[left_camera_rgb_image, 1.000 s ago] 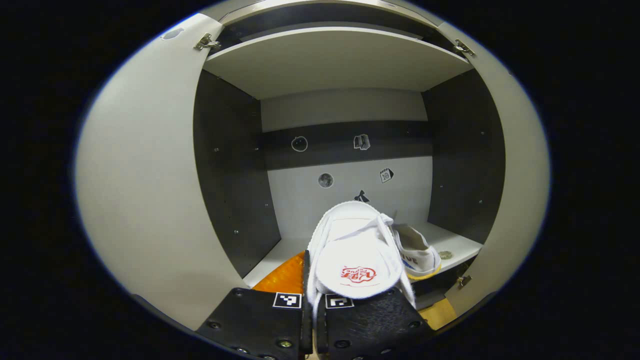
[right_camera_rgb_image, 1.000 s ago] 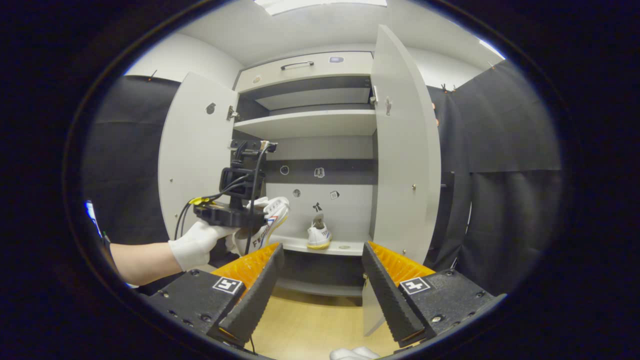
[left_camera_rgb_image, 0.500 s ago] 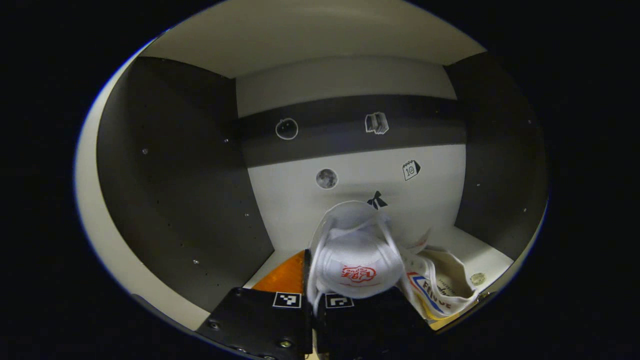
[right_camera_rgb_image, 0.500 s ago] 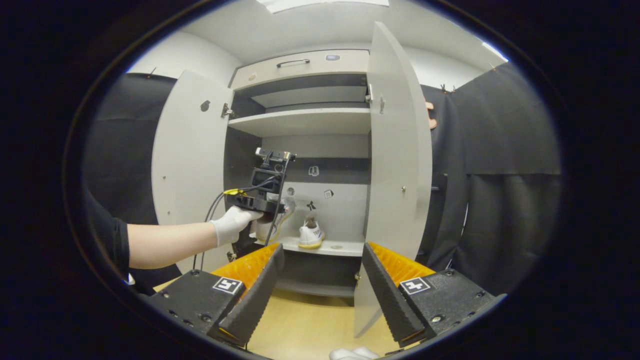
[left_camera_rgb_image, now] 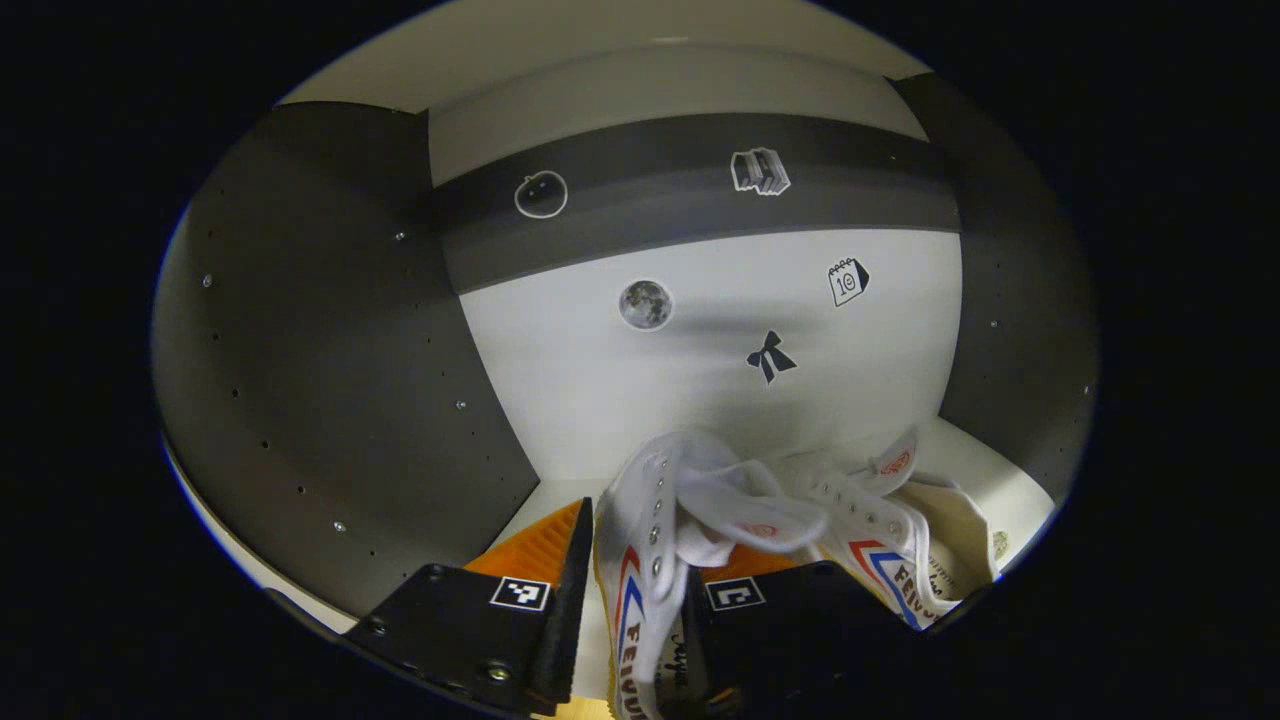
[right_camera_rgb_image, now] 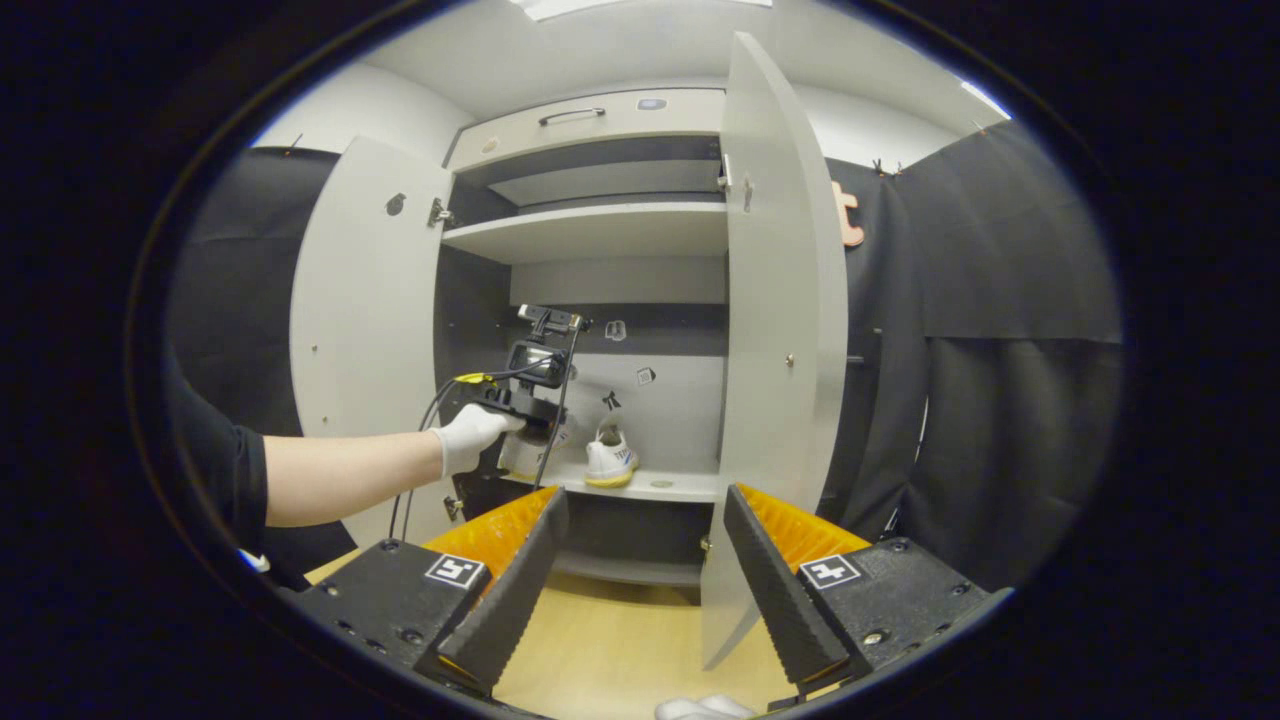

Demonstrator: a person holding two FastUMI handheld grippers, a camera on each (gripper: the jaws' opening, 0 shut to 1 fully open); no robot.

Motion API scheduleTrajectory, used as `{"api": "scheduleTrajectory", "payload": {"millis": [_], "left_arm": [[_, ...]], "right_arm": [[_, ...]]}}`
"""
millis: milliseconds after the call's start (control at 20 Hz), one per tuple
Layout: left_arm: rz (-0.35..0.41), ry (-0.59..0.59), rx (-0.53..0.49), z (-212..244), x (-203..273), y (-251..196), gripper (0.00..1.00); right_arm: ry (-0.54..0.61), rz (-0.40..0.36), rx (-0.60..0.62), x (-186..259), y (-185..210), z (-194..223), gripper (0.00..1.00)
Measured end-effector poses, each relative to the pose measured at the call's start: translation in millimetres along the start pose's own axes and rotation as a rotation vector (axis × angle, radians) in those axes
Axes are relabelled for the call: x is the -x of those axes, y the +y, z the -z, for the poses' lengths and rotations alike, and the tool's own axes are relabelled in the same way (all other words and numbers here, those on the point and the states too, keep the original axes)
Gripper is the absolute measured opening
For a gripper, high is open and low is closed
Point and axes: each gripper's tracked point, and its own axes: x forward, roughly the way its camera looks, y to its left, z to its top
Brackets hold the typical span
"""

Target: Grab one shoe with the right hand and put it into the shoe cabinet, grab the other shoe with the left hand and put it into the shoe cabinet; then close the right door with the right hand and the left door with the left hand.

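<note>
Both canvas shoes inside the cabinet

Left gripper seemingly pinches laced white shoe beside its mate; right gripper spread.

White canvas shoes w/ metal eyelets, matt laminate cabinet, wood-look floor
</note>
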Motion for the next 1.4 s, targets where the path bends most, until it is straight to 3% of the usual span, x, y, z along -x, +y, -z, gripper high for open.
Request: {"api": "scheduleTrajectory", "payload": {"millis": [50,150,300,650,950,1050,1250,1400], "left_arm": [[-0.007,0.012,0.009,4,-3,4,0.38],[0.023,0.029,0.044,14,-2,4,0.98],[0.031,0.016,0.049,17,5,8,0.96],[0.013,-0.151,0.070,-30,65,33,0.97],[0.048,-0.379,0.075,-53,188,46,1.00],[0.061,-0.429,0.074,-51,232,50,0.96],[0.084,-0.501,0.107,-31,306,59,1.00],[0.100,-0.515,0.122,-4,358,68,0.96]], "right_arm": [[-0.001,-0.003,-0.002,-1,1,-1,1.00],[-0.005,-0.011,-0.001,-1,5,-2,0.99],[-0.002,-0.021,-0.001,-1,9,0,0.99],[-0.020,-0.023,0.007,7,17,-7,0.99],[-0.060,0.017,0.013,17,18,-23,0.99],[-0.075,0.031,0.014,22,18,-30,0.99],[-0.099,0.059,0.015,31,18,-40,0.99],[-0.107,0.088,0.011,40,11,-41,0.99]]}}
